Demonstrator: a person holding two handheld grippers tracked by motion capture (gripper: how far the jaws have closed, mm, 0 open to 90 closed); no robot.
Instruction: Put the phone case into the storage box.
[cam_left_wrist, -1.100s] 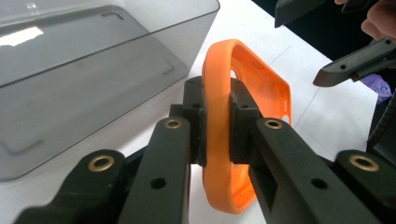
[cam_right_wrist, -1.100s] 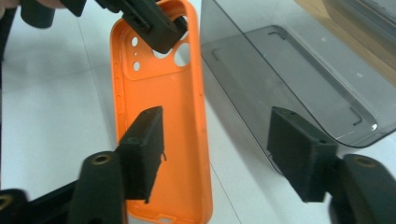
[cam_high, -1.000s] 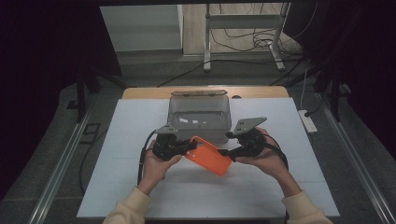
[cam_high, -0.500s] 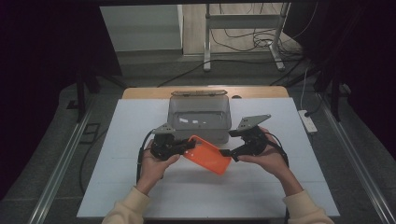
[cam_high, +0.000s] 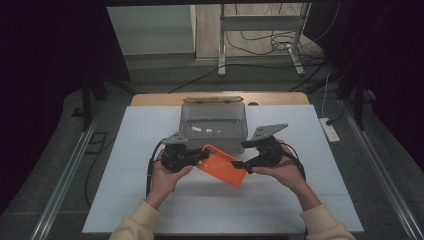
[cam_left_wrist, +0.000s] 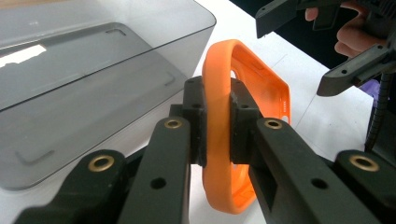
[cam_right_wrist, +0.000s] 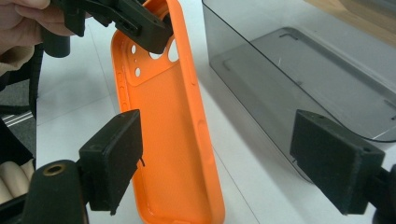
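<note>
Phone case (cam_high: 221, 164), bright orange, hangs just above the white table (cam_high: 125, 200) near its middle, in front of the clear grey plastic box (cam_high: 214, 122) that stands toward the far edge. The left gripper (cam_high: 195, 156) is clamped on the rim at the case's camera-hole end; in the left gripper view both black pads (cam_left_wrist: 196, 119) press the orange edge (cam_left_wrist: 219, 121) from either side. The right gripper (cam_high: 241, 162) sits at the case's other end with its jaws spread wide; they have just been opening, and in the right gripper view the case (cam_right_wrist: 175, 140) stands on edge between the pads, one pad (cam_right_wrist: 114, 161) just beside it and the other well apart near the box (cam_right_wrist: 299, 79). Each hand (cam_high: 167, 177) holds its gripper from below.
</note>
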